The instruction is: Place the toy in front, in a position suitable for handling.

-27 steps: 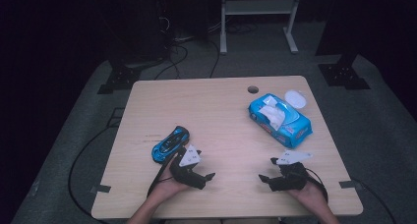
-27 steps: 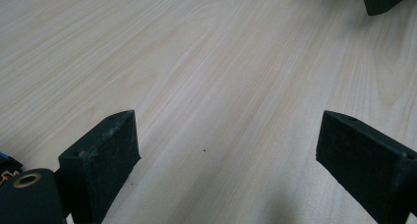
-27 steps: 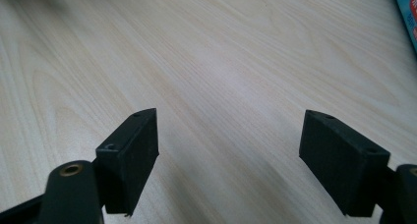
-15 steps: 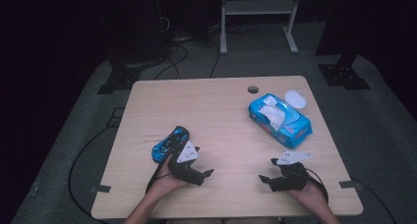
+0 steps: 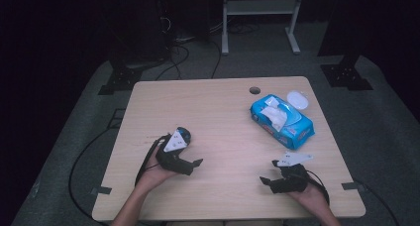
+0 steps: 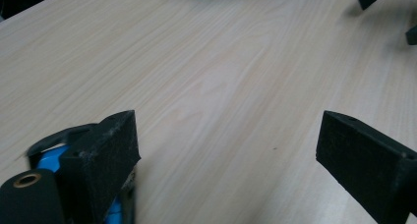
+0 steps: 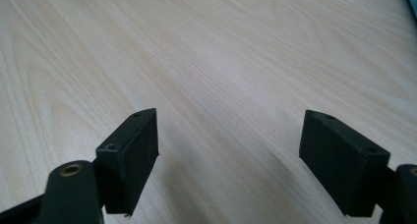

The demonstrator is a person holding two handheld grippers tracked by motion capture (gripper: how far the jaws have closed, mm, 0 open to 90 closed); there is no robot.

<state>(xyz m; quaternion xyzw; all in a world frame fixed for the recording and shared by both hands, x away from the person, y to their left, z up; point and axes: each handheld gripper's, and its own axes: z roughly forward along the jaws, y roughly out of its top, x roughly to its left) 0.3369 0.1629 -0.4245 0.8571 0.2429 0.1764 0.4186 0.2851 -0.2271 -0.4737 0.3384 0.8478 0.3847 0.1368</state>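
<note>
At the left of the high view, the left gripper [image 5: 193, 165] is resting low on the wooden table [image 5: 223, 122], held in a hand that is coming up from the bottom edge. Its jaws are standing apart and pointing toward the right of the frame, with nothing between them. The blue toy car [image 5: 183, 134] is lying just behind this gripper, mostly covered by the gripper's grey plate, so that a small dark-and-blue end is peeking out above it. In the left gripper view the car [image 6: 49, 160] is showing at the lower left, just outside the left-hand jaw and close against it; whether the two are touching I cannot tell. Bare wood is lying between the two black jaws there.

Toward the upper right of the high view, a blue pack of wipes [image 5: 282, 119] is sitting at a slant with its white lid flipped open, well apart from both grippers.

At the lower right, the right gripper [image 5: 267, 179] is lying on the table in the other hand, its jaws spread wide and aiming left, holding nothing.
</note>
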